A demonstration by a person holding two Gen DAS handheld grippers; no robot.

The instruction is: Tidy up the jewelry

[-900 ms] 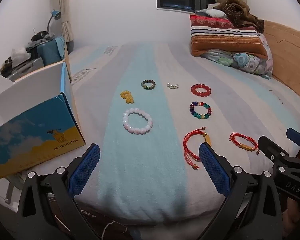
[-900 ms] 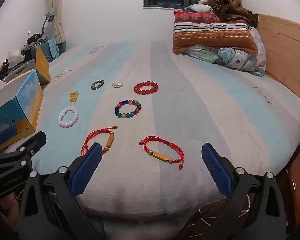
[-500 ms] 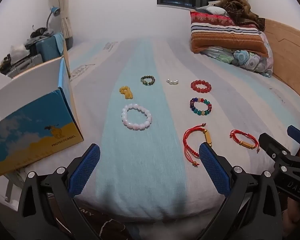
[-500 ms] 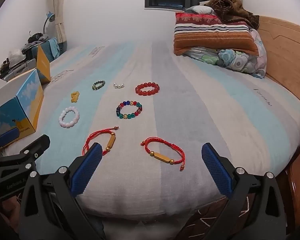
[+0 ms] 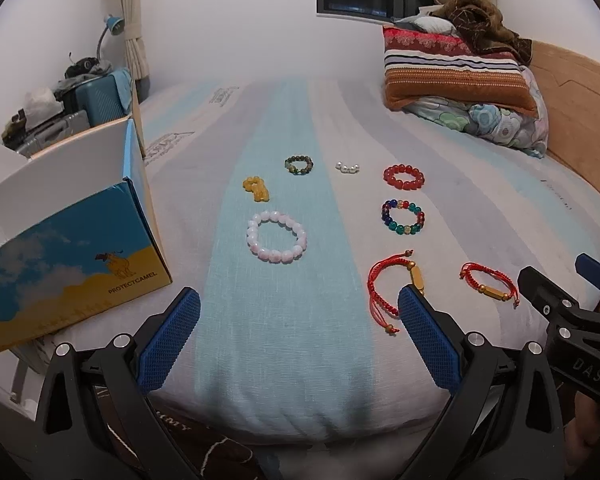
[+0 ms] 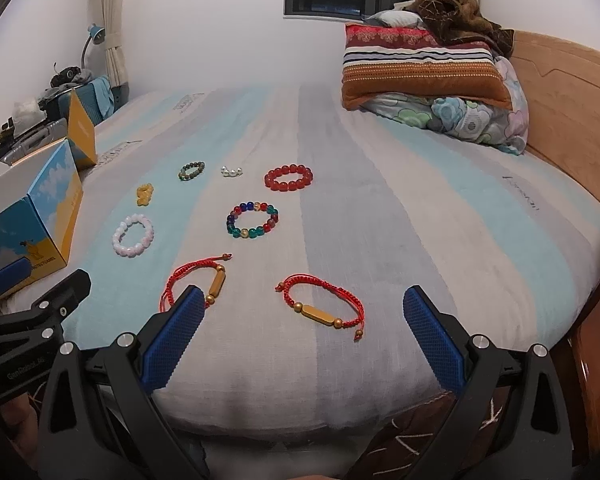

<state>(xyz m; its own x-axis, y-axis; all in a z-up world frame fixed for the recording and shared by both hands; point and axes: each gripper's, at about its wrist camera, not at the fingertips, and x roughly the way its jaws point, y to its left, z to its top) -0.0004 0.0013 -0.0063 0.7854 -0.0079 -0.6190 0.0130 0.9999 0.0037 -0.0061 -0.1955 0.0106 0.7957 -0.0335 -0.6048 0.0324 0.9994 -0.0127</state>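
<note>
**Eight pieces laid out on the striped bedspread, both tools spread wide**

From my left wrist camera, my left gripper point(image 5: 298, 334) hangs over the near edge of the pale blue-and-grey striped bed point(image 5: 284, 364), blue pads wide apart, gripping nothing. Ahead lie a pink-white bead bracelet point(image 5: 276, 236), a small yellow bead cluster point(image 5: 256, 188), a dark green-brown bead bracelet point(image 5: 299, 165) and a short row of white pearls point(image 5: 347, 167). To their right sit a red bead bracelet point(image 5: 403, 176), a multicoloured glass-bead bracelet point(image 5: 403, 218) and two red cord bracelets with gold tube charms point(image 5: 392, 284) point(image 5: 490, 283). A blue-and-yellow cardboard box point(image 5: 72, 256) stands at the left.

From my right wrist camera, my right gripper point(image 6: 306, 338) is equally spread and unloaded, over the bed's near edge. One red cord bracelet point(image 6: 324, 306) lies between its pads, the other point(image 6: 198, 280) just beyond the left pad.
</note>
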